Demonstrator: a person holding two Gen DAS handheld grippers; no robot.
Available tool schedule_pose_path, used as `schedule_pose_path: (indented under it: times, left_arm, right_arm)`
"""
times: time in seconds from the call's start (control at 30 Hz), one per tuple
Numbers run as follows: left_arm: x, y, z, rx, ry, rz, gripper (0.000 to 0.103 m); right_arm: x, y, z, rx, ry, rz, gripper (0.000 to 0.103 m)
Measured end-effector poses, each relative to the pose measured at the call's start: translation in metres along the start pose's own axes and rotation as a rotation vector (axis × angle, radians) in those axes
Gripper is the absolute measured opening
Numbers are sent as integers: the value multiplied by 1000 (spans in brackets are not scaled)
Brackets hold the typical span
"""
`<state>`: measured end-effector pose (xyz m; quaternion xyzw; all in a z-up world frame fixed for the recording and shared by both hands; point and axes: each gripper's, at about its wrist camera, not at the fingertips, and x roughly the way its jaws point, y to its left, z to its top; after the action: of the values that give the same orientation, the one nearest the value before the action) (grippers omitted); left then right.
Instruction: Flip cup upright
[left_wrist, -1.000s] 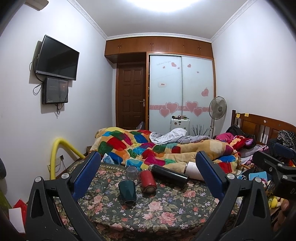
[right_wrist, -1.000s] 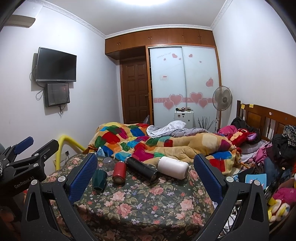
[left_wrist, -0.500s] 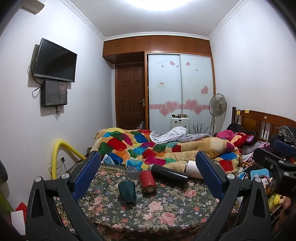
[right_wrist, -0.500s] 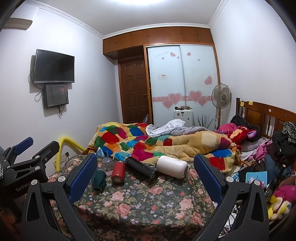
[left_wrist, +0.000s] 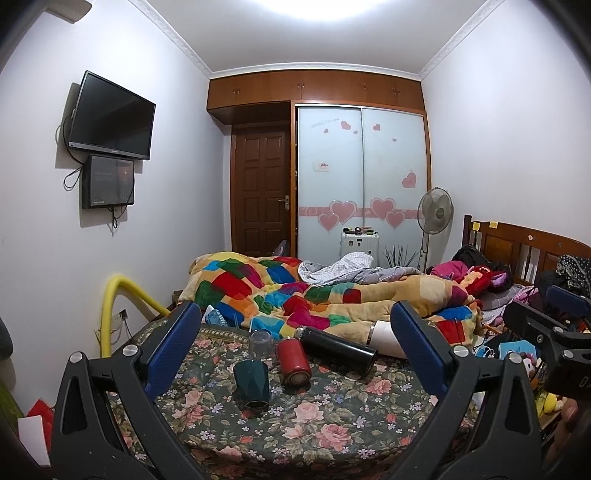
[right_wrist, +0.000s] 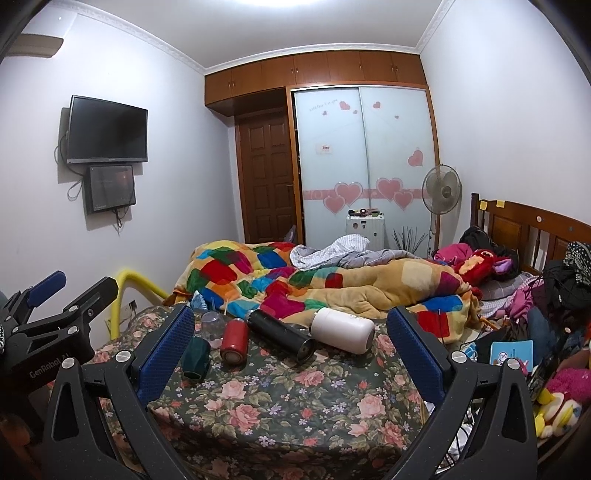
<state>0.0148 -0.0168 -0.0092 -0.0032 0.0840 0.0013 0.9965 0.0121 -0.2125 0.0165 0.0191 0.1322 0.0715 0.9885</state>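
Observation:
Several cups lie on their sides on the floral tablecloth (left_wrist: 332, 417): a dark green faceted cup (left_wrist: 252, 382), a red cup (left_wrist: 293, 360), a black flask (left_wrist: 338, 349), a white bottle (right_wrist: 343, 330) and a small clear cup (left_wrist: 261, 342). They also show in the right wrist view: green cup (right_wrist: 197, 356), red cup (right_wrist: 234, 339), black flask (right_wrist: 282, 334). My left gripper (left_wrist: 295, 358) is open and empty, short of the cups. My right gripper (right_wrist: 291, 358) is open and empty, also held back from them.
A patchwork quilt (left_wrist: 314, 295) is heaped on the bed right behind the table. Clutter and toys (right_wrist: 554, 387) sit at the right. A yellow pipe (left_wrist: 110, 295) stands by the left wall. A TV (left_wrist: 110, 118) hangs on that wall.
Both views have tilted slightly, with the cups sitting a little lower in the frames. Both grippers stay open. Nothing on the table has moved.

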Motion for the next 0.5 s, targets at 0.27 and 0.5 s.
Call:
schedule_pose_path:
  times: [0.27,0.5]
  left_arm:
    - [7,3,-1,-15,12,9,103]
    - [24,9,-8,-39,57,13,103]
  right_arm:
    - [2,-1,-1,-4,4,-1,103]
    - [16,0,-4,-13,32,-2,103]
